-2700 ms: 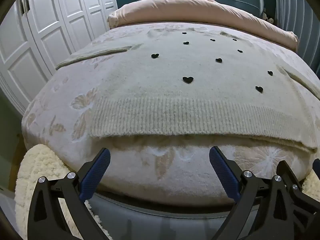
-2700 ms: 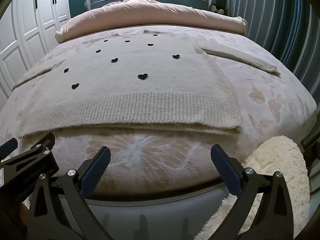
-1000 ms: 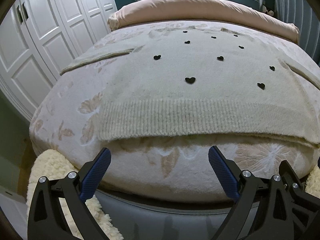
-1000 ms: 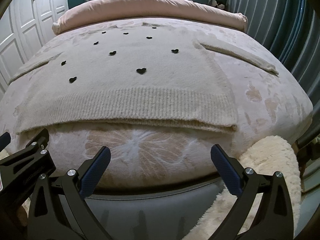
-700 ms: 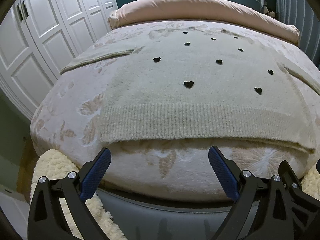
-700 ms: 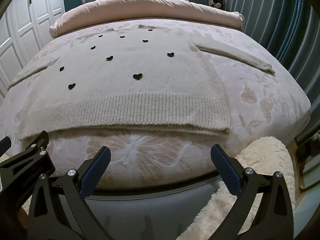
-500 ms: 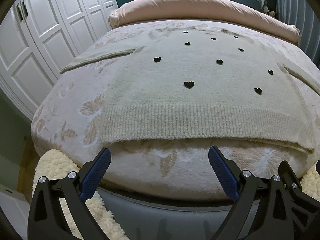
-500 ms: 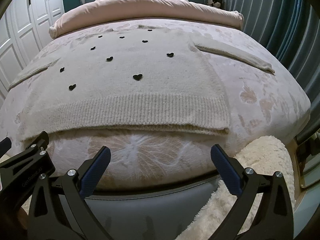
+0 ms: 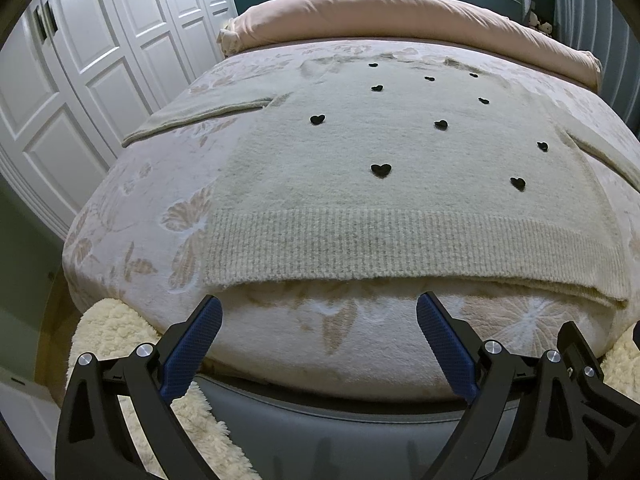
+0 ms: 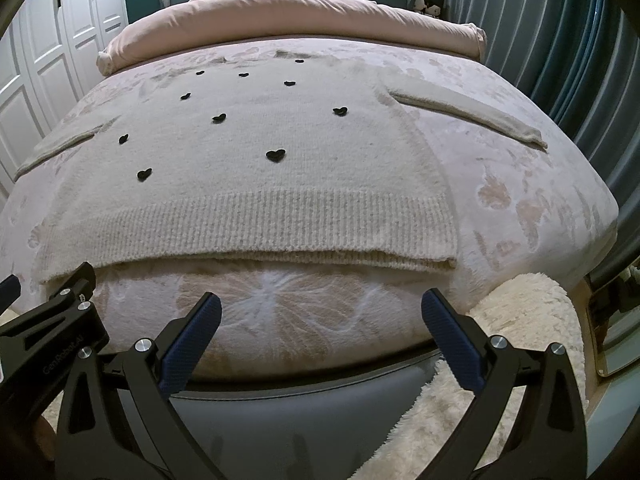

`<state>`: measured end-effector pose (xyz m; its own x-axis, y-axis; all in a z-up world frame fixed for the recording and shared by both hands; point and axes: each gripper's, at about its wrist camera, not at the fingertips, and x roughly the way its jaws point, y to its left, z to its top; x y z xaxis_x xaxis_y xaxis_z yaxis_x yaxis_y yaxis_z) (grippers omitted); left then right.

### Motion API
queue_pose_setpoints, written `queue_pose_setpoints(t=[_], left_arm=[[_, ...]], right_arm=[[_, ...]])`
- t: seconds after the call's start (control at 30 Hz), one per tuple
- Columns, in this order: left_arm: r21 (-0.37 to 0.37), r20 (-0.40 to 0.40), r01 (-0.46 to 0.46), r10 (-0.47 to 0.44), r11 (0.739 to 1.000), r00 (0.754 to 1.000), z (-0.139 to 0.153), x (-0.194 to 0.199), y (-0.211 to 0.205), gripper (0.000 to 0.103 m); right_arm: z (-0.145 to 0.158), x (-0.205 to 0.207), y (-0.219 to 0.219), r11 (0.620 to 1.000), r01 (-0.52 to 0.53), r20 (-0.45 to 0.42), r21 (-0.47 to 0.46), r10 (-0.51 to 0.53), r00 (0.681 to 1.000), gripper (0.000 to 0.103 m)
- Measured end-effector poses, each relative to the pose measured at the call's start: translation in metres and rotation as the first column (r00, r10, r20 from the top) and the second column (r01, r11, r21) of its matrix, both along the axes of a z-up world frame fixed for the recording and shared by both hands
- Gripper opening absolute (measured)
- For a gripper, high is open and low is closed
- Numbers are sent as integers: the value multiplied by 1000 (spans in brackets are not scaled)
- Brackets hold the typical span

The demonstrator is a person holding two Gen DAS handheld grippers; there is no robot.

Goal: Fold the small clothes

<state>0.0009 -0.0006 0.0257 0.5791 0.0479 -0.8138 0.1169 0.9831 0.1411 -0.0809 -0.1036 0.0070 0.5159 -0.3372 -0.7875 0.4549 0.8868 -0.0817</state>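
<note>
showing wardrobe (image 9: 100, 60) leftward (curtain (image 10: 560, 40) rightward), sweater (image 9: 380, 200) flat.

The bed (image 9: 132, 216) fills the frame centre; on it a cream sweater (image 9: 400, 152) lies flat, a pink duvet (image 9: 400, 12) at the top.

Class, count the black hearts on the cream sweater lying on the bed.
9 hearts on the sweater: two nearest the hem, three mid-body, four toward the neckline. A possible tenth near the collar is unclear.
</note>
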Motion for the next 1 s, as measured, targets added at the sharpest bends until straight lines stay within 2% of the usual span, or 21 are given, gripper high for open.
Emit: queue_pose_setpoints(t=[0.83,1.0], left_arm=[[-1,-4,0,0,1000,1000,-1,0,1,94],[-17,-20,28,-28,999,999,-5,2,1,97]], right_arm=[[-2,1,-1,1000,1,-2,6,-1,1000,98],[-6,5,-12,999,-31,2,19,31,1000,98]])
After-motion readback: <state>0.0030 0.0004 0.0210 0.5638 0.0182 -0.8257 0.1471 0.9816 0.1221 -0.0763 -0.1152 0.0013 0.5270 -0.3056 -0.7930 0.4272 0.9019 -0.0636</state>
